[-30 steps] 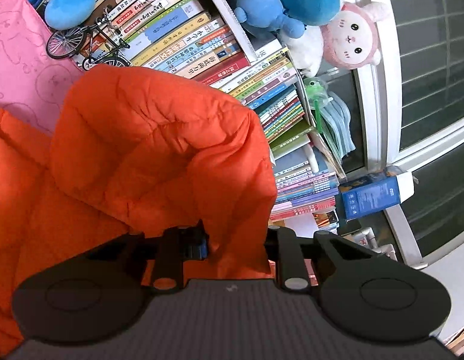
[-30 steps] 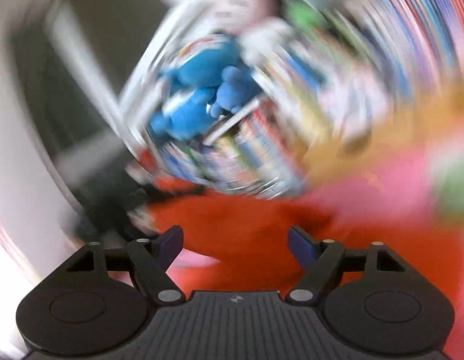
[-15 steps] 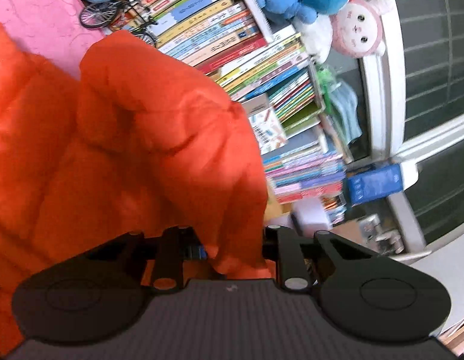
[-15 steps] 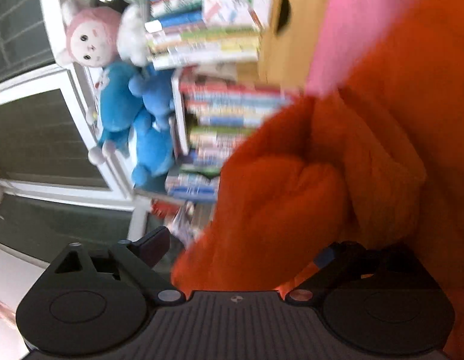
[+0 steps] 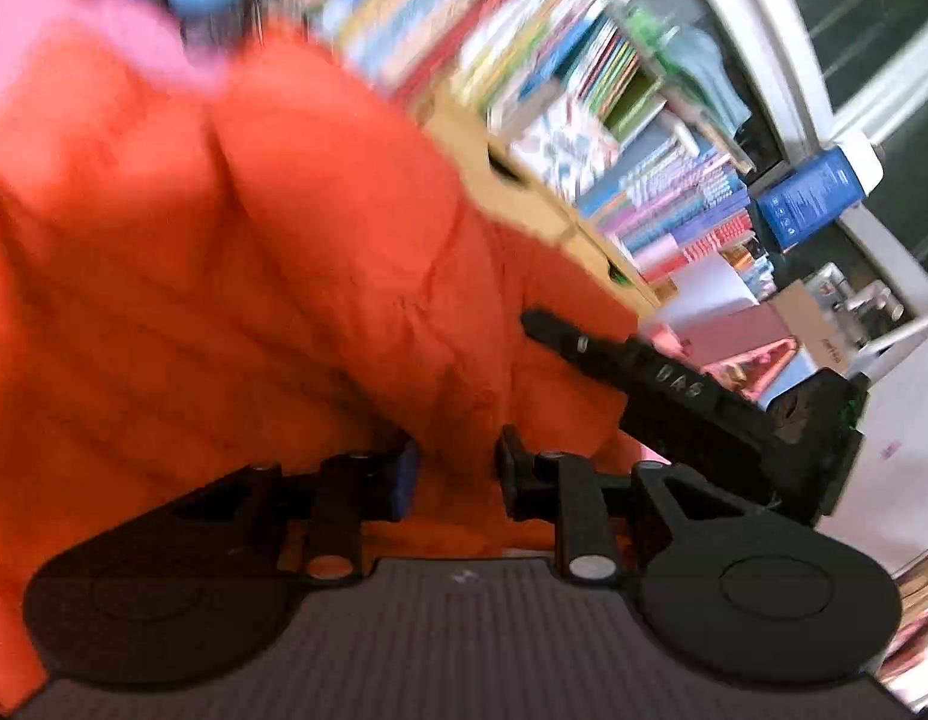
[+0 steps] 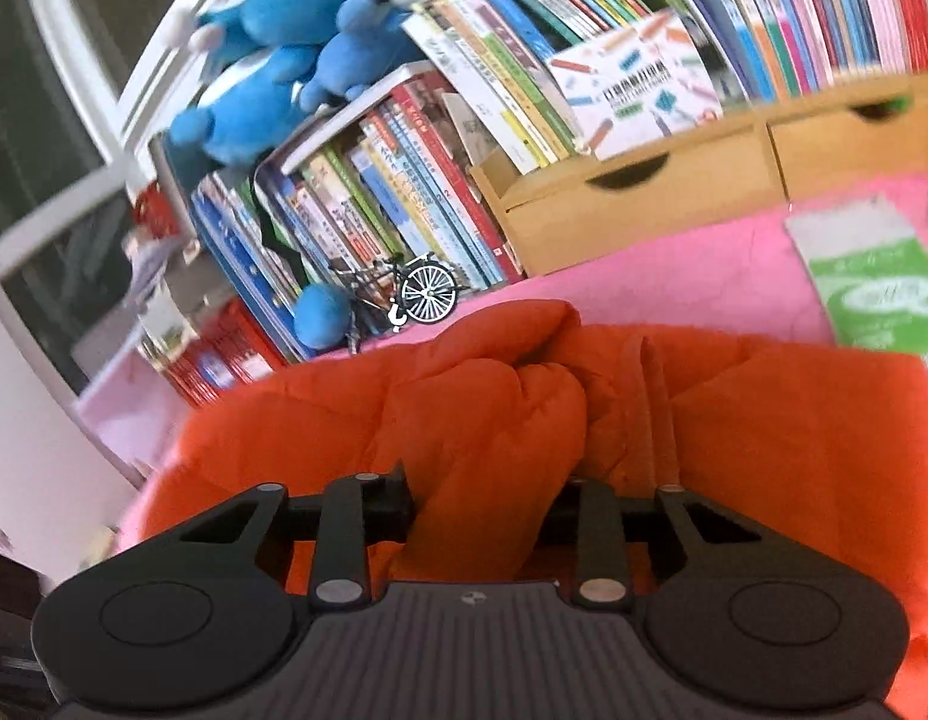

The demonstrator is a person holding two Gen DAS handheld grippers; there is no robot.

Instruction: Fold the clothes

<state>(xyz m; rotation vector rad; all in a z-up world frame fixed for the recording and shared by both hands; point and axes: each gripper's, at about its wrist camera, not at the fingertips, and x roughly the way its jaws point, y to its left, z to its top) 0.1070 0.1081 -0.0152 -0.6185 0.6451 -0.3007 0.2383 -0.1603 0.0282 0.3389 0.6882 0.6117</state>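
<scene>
An orange puffy jacket [image 6: 733, 420] lies bunched on a pink cloth [image 6: 673, 282]. In the left wrist view the jacket [image 5: 254, 270] fills the left and centre, blurred by motion. My left gripper [image 5: 455, 474] is shut on a pinch of its fabric. My right gripper [image 6: 484, 504] has a thick fold of the jacket between its fingers; its jaws are closing and the pads press into the fold. One black finger [image 5: 559, 336] of the right gripper reaches into the left wrist view from the right and lies against the jacket's edge.
Behind the jacket stand packed rows of books [image 6: 440, 180], blue plush toys [image 6: 272, 60], a wooden drawer box [image 6: 643, 198] and a small model bicycle [image 6: 425, 294]. A green booklet [image 6: 877, 288] lies on the pink cloth at right. A window [image 5: 871, 30] lies beyond.
The right gripper, open before, has closed on a fold of the jacket and now shows in the left wrist view. The left gripper has sunk and rolled with the fabric still held.
</scene>
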